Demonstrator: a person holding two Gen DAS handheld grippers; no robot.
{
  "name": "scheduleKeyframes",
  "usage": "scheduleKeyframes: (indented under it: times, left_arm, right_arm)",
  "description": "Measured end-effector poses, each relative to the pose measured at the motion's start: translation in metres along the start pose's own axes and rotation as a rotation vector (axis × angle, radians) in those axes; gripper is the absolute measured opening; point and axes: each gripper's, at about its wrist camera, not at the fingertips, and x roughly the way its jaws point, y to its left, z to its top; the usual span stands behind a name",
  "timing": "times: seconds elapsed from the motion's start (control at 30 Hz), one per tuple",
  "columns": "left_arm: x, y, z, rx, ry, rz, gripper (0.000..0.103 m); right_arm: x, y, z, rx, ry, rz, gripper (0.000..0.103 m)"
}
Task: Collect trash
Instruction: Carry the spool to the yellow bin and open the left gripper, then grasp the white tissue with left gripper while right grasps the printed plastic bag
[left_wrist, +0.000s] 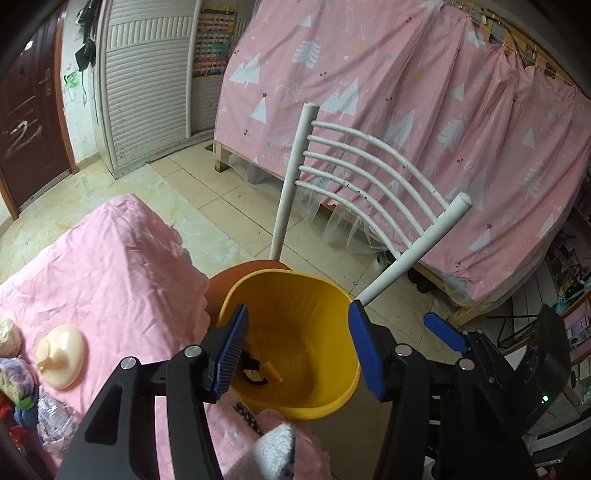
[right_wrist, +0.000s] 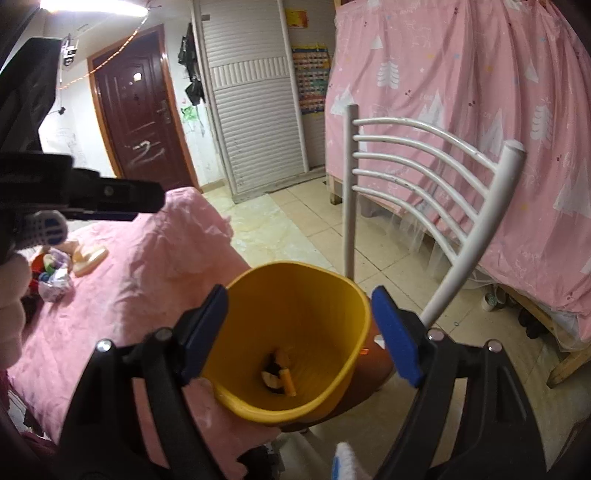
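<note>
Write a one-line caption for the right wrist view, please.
Right gripper open above a yellow bin holding a few scraps, beside a pink-covered table and a white chair.

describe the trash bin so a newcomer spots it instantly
Find the white chair in front of the pink curtain. On its brown seat, against the pink-covered table, stands the bin: the only yellow, open-topped tub in the room, with scraps at its bottom.

each hand-held gripper (left_wrist: 299, 347) has black angular arms, silver round screws and blue ribbed pads (left_wrist: 231, 354).
</note>
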Motion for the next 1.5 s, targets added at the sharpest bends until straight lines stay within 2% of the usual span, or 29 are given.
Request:
scheduleKeyframes:
  times: [0.2,0.43,0.7,1.03,1.2,1.37,1.5]
  left_arm:
    - [-0.038,0.022,-0.006,-0.015,-0.059,0.032,0.048]
    - [-0.087,0.068,-0.017,-0.067,-0.127,0.096,0.051]
    - [-0.147,0.134,-0.041,-0.138,-0.207,0.242,0.058]
    - [-0.203,0.224,-0.075,-0.243,-0.257,0.425,0.069]
    - [-0.213,0.265,-0.094,-0.303,-0.251,0.492,0.071]
    - [-0.219,0.313,-0.12,-0.358,-0.209,0.575,0.071]
    - [-0.215,0.345,-0.144,-0.4,-0.157,0.581,0.072]
  right_arm:
    - [0.0,0.035,0.012,-0.039,-0.01,0.069,0.077]
    - [0.003,0.098,0.024,-0.138,-0.011,0.144,0.078]
    - [0.01,0.167,0.024,-0.23,0.024,0.238,0.082]
    - [0.023,0.234,0.011,-0.312,0.103,0.336,0.083]
    - [0.03,0.266,0.004,-0.352,0.144,0.366,0.085]
    - [0.04,0.293,-0.001,-0.403,0.184,0.375,0.085]
    - [0.05,0.308,-0.004,-0.43,0.22,0.36,0.085]
